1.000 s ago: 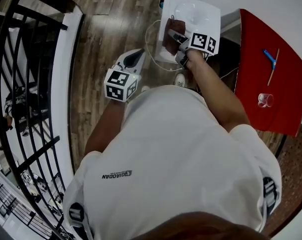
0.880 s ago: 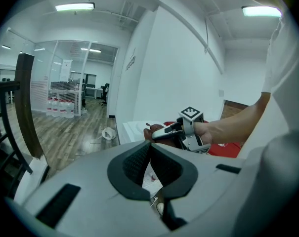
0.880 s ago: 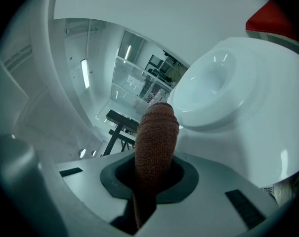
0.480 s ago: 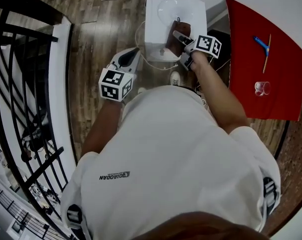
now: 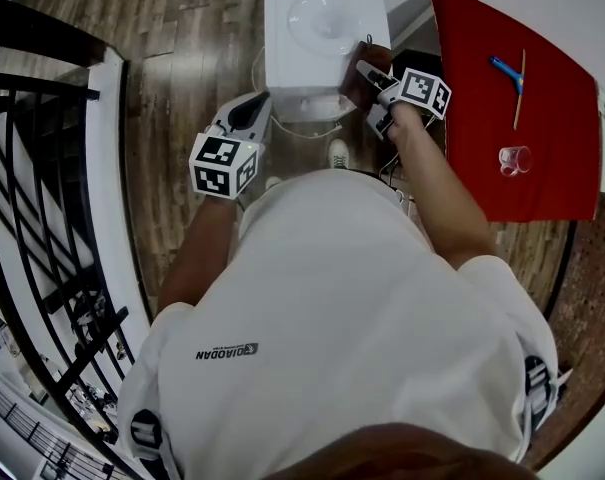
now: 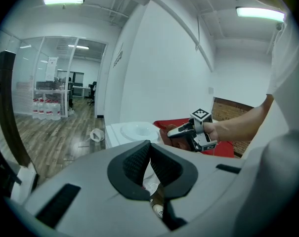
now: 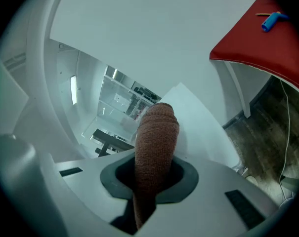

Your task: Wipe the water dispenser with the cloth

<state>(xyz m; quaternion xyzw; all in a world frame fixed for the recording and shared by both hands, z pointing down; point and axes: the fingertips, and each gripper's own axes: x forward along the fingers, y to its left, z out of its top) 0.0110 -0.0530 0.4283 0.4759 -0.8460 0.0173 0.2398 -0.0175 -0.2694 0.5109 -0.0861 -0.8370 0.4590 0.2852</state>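
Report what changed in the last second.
The right tool, shut on the cloth, slid it across the top of the dispenser, from the left part to the right edge. The left tool stayed shut and empty, held low by the front of the dispenser.

A small dark brand mark point(image 5: 227, 350) reading QIAODAN stands, upside down in the head view, on the person's white shirt point(image 5: 352, 288).
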